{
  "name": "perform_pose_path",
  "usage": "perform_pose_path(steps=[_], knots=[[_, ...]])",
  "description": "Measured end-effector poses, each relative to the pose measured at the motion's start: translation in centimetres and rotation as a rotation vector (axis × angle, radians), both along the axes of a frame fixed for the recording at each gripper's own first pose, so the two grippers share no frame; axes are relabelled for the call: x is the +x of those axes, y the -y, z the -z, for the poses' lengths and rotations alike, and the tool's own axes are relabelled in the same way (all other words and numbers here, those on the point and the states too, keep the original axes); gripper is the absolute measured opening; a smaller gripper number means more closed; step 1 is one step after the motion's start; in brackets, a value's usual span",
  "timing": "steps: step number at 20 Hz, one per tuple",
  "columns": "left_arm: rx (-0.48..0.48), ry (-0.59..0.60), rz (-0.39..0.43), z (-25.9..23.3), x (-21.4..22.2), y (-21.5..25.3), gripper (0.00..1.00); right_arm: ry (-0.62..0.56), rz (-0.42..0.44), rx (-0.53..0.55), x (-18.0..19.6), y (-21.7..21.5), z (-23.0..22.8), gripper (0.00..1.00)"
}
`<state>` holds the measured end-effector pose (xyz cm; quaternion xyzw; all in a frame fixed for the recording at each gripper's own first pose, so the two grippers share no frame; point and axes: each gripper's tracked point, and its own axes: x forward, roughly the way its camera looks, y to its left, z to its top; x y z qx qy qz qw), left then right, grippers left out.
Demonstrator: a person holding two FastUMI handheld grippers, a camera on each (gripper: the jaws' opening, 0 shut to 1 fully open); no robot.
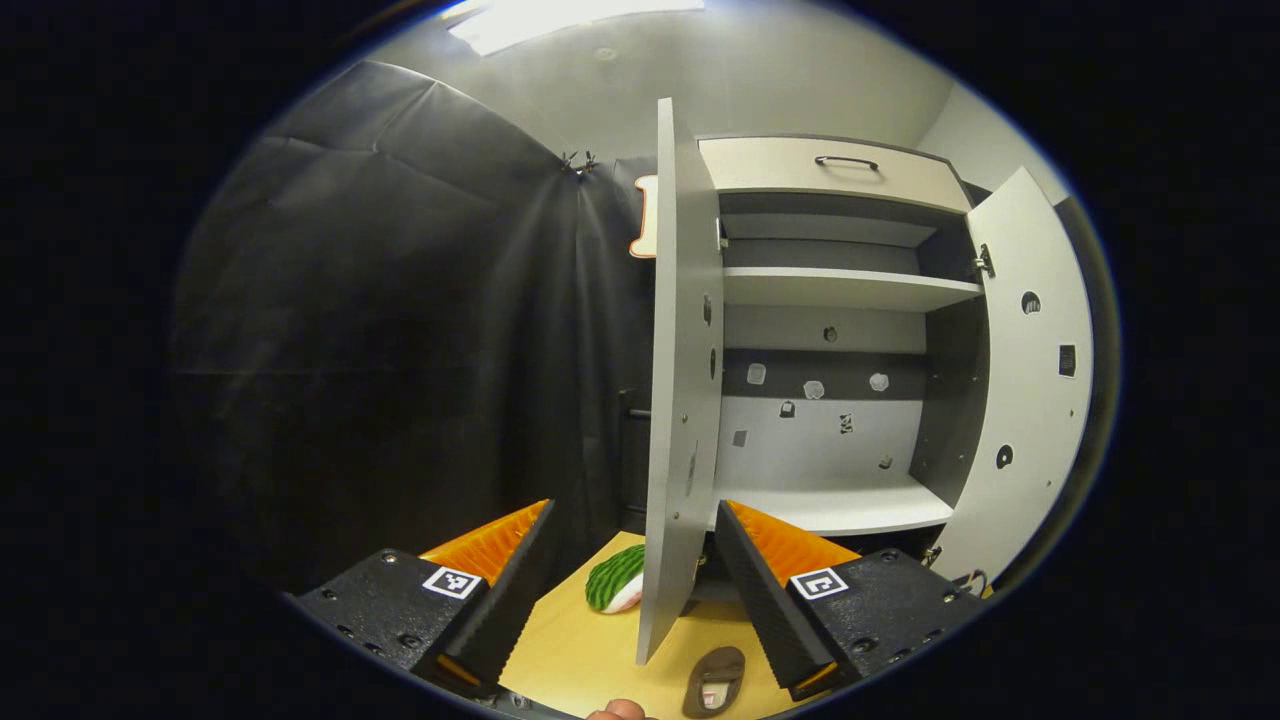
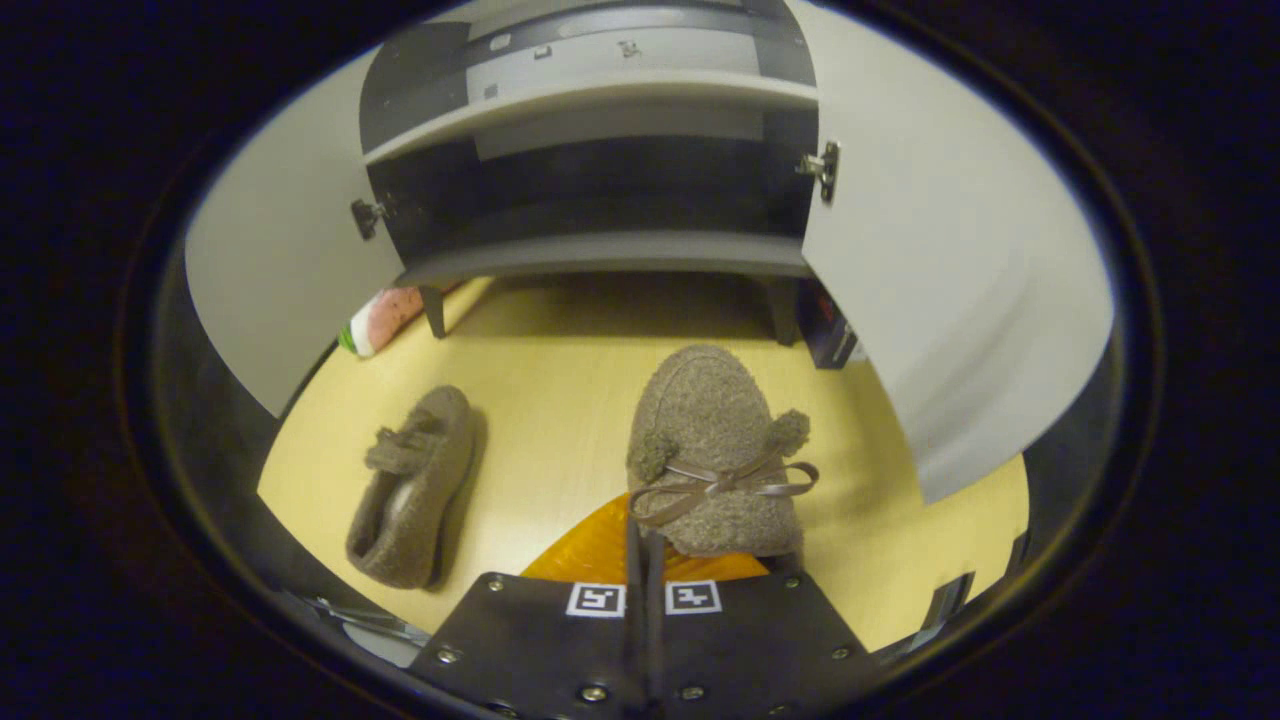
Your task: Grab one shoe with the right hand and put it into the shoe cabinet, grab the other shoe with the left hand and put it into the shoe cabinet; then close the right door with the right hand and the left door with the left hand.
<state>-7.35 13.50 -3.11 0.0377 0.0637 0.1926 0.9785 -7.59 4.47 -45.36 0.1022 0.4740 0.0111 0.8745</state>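
Observation:
A brown fuzzy slipper with a ribbon bow (image 2: pixel 715 450) points toward the cabinet, and my right gripper (image 2: pixel 640 530) is shut on its heel rim. The second brown slipper (image 2: pixel 415 485) lies on the wooden floor to the left, apart from it; it also shows at the bottom of the left gripper view (image 1: pixel 715 682). The shoe cabinet (image 1: pixel 840 290) stands with both doors wide open: left door (image 1: pixel 680 400) edge-on, right door (image 1: pixel 1030 380) swung out. My left gripper (image 1: pixel 635 510) is open and holds nothing, in front of the left door's edge.
A green and white object (image 1: pixel 615 580) lies on the floor by the left door, beside the cabinet's leg (image 2: pixel 435 310). A dark box (image 2: pixel 830 335) sits under the right door. The cabinet's bottom shelf (image 1: pixel 850 505) is bare. Black cloth hangs to the left.

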Motion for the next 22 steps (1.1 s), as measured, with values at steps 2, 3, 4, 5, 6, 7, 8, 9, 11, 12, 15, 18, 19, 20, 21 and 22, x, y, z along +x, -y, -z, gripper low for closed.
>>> perform_pose_path(steps=[2, 3, 4, 5, 6, 7, 8, 9, 11, 12, 15, 18, 19, 20, 21, 22], knots=[[0.005, -0.005, 0.0, 0.2, -0.1, -0.1, 0.93, 0.082, 0.02, 0.018, 2.9, 0.2, -3.8, 0.0], [0.014, -0.008, -0.002, 0.2, -0.1, -0.2, 0.97, 0.132, 0.032, 0.023, 4.5, 0.5, -6.0, 0.0], [0.022, -0.009, -0.004, 0.2, -0.2, -0.3, 0.96, 0.187, 0.044, 0.027, 6.3, 0.8, -8.2, 0.0], [0.028, -0.009, -0.006, 0.2, -0.3, -0.4, 0.93, 0.24, 0.057, 0.029, 7.8, 1.2, -10.4, 0.01], [0.031, -0.007, -0.008, 0.1, -0.4, -0.5, 0.96, 0.296, 0.07, 0.029, 9.7, 1.6, -12.8, 0.0], [0.033, -0.006, -0.01, 0.0, -0.4, -0.5, 0.96, 0.352, 0.076, 0.03, 11.6, 1.8, -15.3, 0.0], [0.034, -0.003, -0.016, 0.0, -0.5, -0.7, 0.96, 0.404, 0.075, 0.027, 13.8, 2.0, -17.6, 0.0], [0.035, -0.003, -0.023, 0.0, -0.6, -0.9, 0.96, 0.453, 0.076, 0.025, 16.0, 2.4, -19.9, 0.0], [0.047, -0.003, -0.04, 0.0, -0.9, -1.4, 0.96, 0.535, 0.082, 0.028, 20.2, 3.0, -23.7, 0.0], [0.054, -0.003, -0.05, 0.1, -1.1, -1.7, 0.96, 0.562, 0.088, 0.024, 20.9, 3.4, -24.8, 0.0], [0.061, -0.001, -0.091, 0.1, -1.9, -2.5, 0.96, 0.609, 0.097, -0.011, 26.7, 4.7, -26.8, 0.0], [0.063, -0.009, -0.146, 0.6, -3.0, -3.4, 0.96, 0.637, 0.114, -0.033, 31.5, 5.7, -27.9, 0.0], [0.064, -0.018, -0.169, 0.9, -3.5, -4.0, 0.96, 0.64, 0.118, -0.041, 32.7, 5.8, -27.8, 0.0], [0.064, -0.027, -0.188, 1.1, -3.8, -4.4, 0.96, 0.641, 0.125, -0.047, 34.0, 6.0, -27.7, 0.0], [0.066, -0.031, -0.208, 1.3, -4.3, -4.8, 0.96, 0.638, 0.127, -0.052, 35.2, 6.1, -27.4, 0.0], [0.067, -0.032, -0.229, 1.3, -4.6, -5.2, 0.93, 0.627, 0.128, -0.053, 36.2, 6.1, -27.0, 0.0]])
